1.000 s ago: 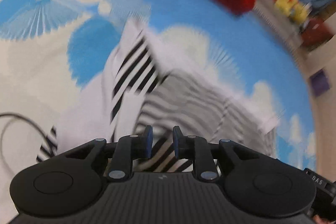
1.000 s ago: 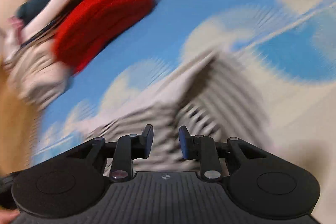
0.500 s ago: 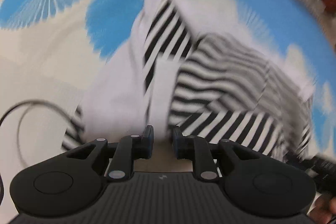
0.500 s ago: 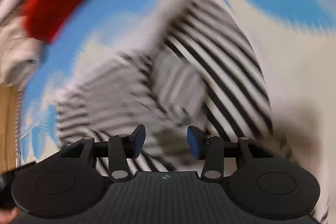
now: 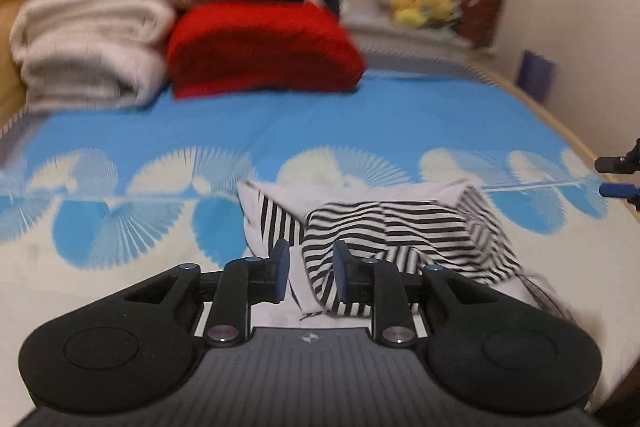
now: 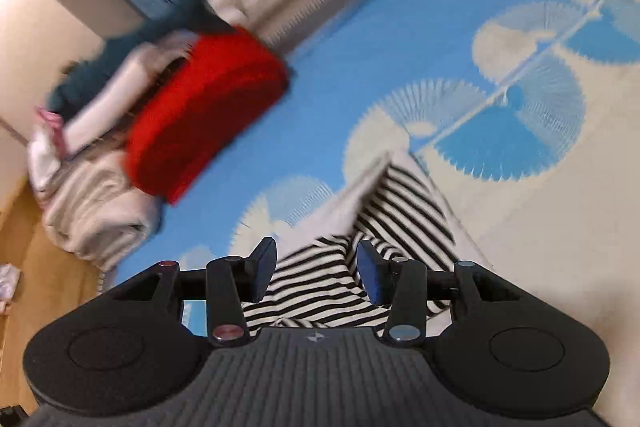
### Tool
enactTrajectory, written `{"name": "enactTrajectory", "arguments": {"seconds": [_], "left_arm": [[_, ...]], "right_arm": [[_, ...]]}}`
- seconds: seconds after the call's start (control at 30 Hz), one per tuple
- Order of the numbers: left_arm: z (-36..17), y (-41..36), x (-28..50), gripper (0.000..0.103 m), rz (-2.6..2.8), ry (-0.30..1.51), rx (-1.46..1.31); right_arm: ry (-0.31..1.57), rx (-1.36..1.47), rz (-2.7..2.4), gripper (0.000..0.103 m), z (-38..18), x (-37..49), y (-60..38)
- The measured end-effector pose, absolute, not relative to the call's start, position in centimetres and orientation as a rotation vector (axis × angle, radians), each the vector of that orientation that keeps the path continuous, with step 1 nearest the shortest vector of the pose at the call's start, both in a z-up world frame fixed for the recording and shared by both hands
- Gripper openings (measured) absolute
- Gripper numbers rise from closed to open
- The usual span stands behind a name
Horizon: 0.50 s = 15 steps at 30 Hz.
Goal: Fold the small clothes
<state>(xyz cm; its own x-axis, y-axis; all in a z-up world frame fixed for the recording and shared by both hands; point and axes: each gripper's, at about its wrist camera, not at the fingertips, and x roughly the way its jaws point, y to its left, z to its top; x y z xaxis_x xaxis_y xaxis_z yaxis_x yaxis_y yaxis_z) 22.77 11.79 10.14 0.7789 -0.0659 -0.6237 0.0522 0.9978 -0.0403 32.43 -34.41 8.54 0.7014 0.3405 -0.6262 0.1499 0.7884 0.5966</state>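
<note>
A black-and-white striped garment (image 5: 400, 227) lies loosely folded on the blue-and-white bed sheet (image 5: 280, 131), one white flap sticking out at its left. My left gripper (image 5: 310, 263) hovers above its near edge; the jaws are opening and nothing is pressed between them. In the right wrist view the same garment (image 6: 400, 211) lies below my right gripper (image 6: 316, 263), whose jaws are opening wide apart with only air between them. Two fingers (image 5: 614, 190) of the right gripper poke in at the left wrist view's right edge.
A folded red blanket (image 5: 260, 55) and a cream blanket (image 5: 88, 51) are stacked at the head of the bed, with more folded laundry on top. Yellow plush toys (image 5: 420, 3) sit by the window. The bed's edge runs along the right; wooden floor (image 6: 24, 267) lies beyond the cream blanket.
Both grippers have lifted up and back from the striped garment, so the views now take in the blankets and room. The right jaws have spread wider. The garment stays on the sheet.
</note>
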Motion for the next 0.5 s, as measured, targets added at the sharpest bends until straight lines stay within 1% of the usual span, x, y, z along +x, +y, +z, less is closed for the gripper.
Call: {"name": "enactTrajectory", "arguments": {"seconds": [0.1, 0.23, 0.3, 0.37, 0.43, 0.5], "left_arm": [[11.2, 12.4, 17.8, 0.026, -0.082, 0.610, -0.022], [9.6, 13.2, 12.3, 0.026, -0.074, 0.577, -0.079], [7.2, 13.8, 10.7, 0.026, -0.047, 0.594, -0.141], [5.8, 14.9, 10.3, 0.025, 0.004, 0.646, -0.272], [5.2, 15.6, 10.0, 0.026, 0.016, 0.643, -0.362], [3.1, 16.6, 11.1, 0.028, 0.020, 0.746, -0.492]], "right_arm": [[0.723, 0.580, 0.126, 0.052, 10.6, 27.1, -36.3], [0.689, 0.529, 0.095, 0.052, 9.4, 21.4, -38.7], [0.683, 0.532, 0.064, 0.052, 7.7, 18.9, -39.5], [0.691, 0.532, 0.020, 0.052, 5.5, 17.0, -39.8], [0.769, 0.554, -0.014, 0.053, 3.7, 15.8, -39.9], [0.805, 0.573, 0.027, 0.052, 2.5, 15.5, -39.9]]}}
